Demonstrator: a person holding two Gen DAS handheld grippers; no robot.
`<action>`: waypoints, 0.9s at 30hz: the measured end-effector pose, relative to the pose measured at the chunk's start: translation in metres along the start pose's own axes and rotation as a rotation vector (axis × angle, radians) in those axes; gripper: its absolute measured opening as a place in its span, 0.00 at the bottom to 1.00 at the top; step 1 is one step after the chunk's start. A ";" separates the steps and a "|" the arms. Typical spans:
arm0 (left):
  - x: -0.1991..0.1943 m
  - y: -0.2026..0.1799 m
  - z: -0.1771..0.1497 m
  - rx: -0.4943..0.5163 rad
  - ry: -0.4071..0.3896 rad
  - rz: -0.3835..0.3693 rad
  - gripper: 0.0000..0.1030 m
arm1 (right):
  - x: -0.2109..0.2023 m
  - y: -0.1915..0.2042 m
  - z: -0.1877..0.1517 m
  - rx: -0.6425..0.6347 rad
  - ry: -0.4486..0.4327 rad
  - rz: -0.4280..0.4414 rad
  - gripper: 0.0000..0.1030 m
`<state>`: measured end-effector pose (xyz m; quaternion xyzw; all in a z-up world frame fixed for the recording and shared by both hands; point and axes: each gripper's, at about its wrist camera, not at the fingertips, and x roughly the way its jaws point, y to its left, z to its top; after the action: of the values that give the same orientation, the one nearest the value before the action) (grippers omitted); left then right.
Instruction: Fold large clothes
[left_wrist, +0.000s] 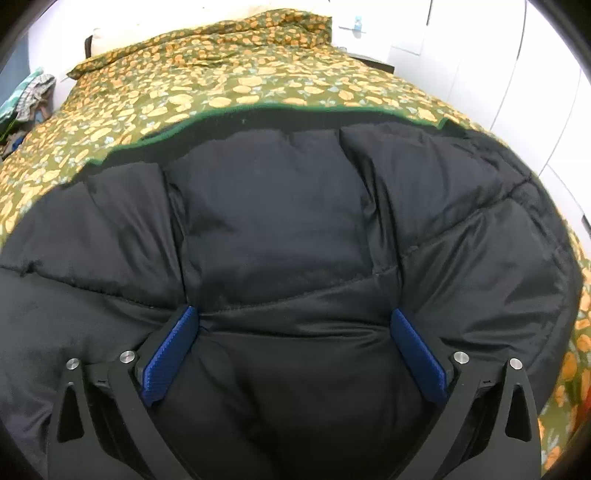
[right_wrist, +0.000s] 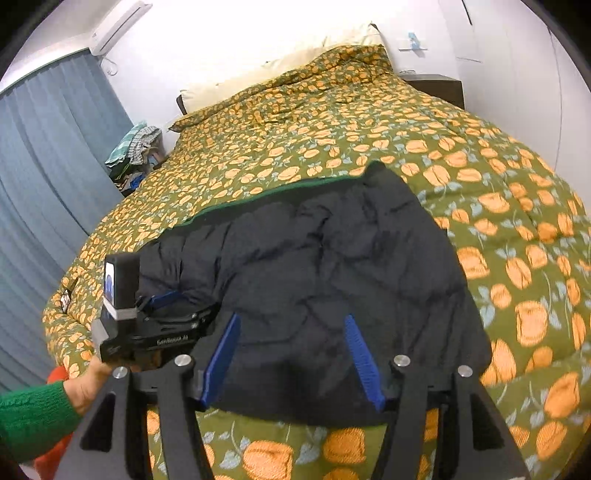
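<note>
The left gripper (left_wrist: 293, 319) stands wide, its two blue pads (left_wrist: 170, 354) pressed down into the black puffer jacket (left_wrist: 280, 221) with a bulge of padding between them – nothing clamped; the right gripper (right_wrist: 291, 325) is also wide, its fingertips over the jacket's near edge, though whether they touch the fabric I cannot tell. In the right wrist view the left hand (right_wrist: 86, 387), in a green sleeve, holds its tool at the jacket's left end. One jacket, lying flat across the near part of the bed (right_wrist: 517, 258); its far hem shows a green trim (left_wrist: 155, 138). Beyond it stretches the floral cover – olive with orange flowers; then cream pillows (right_wrist: 280, 62) at the head; a pile of clothes (right_wrist: 135, 151) beside the bed, near the blue curtain (right_wrist: 48, 166); a dark nightstand (right_wrist: 436, 86) on the other side.
</note>
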<state>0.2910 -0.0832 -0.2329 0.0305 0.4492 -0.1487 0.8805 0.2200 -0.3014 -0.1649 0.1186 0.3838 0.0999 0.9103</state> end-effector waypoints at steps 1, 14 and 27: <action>-0.008 -0.001 0.001 -0.001 0.004 -0.004 0.95 | -0.002 0.000 -0.003 0.006 0.004 0.001 0.59; -0.030 -0.024 -0.046 0.072 0.056 0.008 0.96 | -0.044 0.002 -0.030 0.004 0.050 0.016 0.59; -0.030 -0.029 -0.045 0.089 0.073 0.048 0.97 | -0.045 -0.002 -0.036 0.083 0.090 0.021 0.59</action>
<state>0.2304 -0.0955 -0.2330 0.0858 0.4730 -0.1459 0.8646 0.1634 -0.3106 -0.1595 0.1556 0.4268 0.0989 0.8853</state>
